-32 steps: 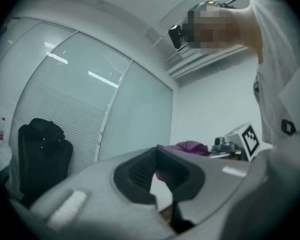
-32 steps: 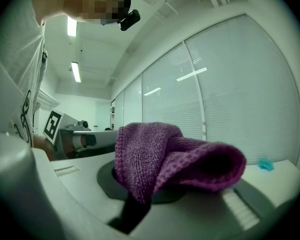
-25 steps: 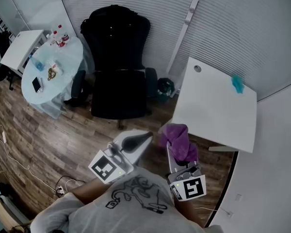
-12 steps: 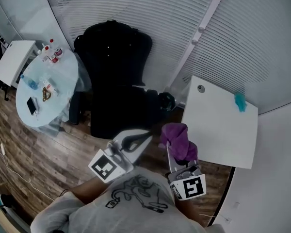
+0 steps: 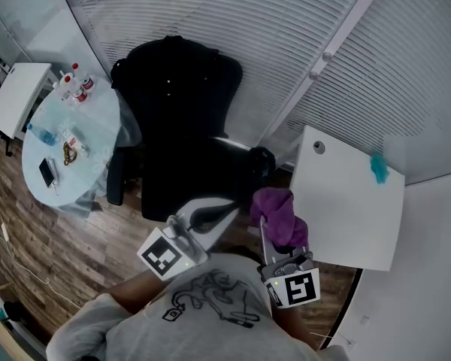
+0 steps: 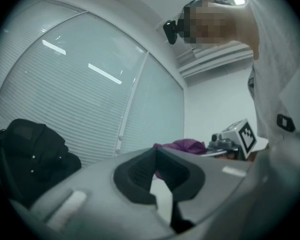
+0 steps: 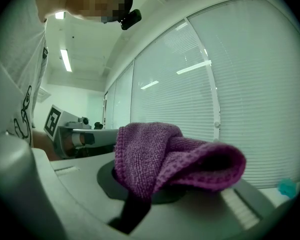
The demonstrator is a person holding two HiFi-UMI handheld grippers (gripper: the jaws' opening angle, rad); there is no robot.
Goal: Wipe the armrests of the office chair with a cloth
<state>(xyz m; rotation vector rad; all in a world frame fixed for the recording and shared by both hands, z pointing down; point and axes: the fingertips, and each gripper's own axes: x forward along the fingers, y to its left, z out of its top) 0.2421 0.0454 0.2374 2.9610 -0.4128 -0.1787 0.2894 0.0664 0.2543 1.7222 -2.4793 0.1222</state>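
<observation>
Purple nubby cloth (image 7: 166, 160), bunched, clamped in right hand-held gripper (image 7: 152, 186); left hand-held gripper (image 6: 155, 152) closed, empty; black office chair (image 5: 177, 126) ahead.

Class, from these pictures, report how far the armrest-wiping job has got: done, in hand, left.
Done: the purple microfibre cloth is clamped in the right tongs. In hand: both tongs hang short of the black office chair; the left tongs are shut, empty. Left: all the wiping; the cloth touches neither armrest.

Bunched purple cloth (image 5: 276, 215) — black chair (image 5: 177, 111) upright
</observation>
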